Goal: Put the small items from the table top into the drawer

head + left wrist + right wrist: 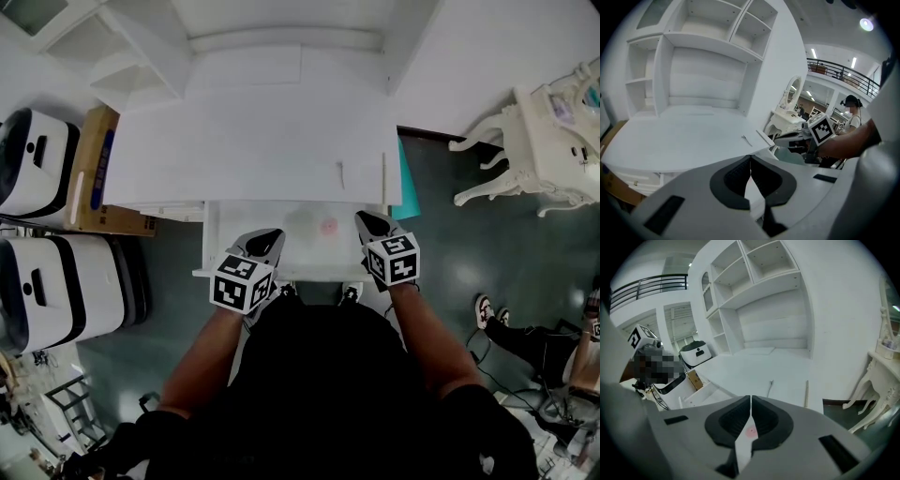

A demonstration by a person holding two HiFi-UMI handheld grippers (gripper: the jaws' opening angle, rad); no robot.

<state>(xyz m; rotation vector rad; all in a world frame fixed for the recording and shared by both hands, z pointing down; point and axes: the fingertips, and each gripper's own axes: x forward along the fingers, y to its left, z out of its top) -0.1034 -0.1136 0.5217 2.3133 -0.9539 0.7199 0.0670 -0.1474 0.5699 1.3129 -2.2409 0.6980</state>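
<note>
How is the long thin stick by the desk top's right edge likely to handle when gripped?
The stick looks slim, so probably light. Lying flat on the smooth desk top, it may slide or roll when nudged. Being close to the edge, a push could knock it off.

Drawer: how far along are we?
Done: drawer is open, a small pink item lies in it. In hand: nothing; left gripper and right gripper are both shut and empty at the drawer. Remaining: a short thin item and a long stick on the table top.
</note>
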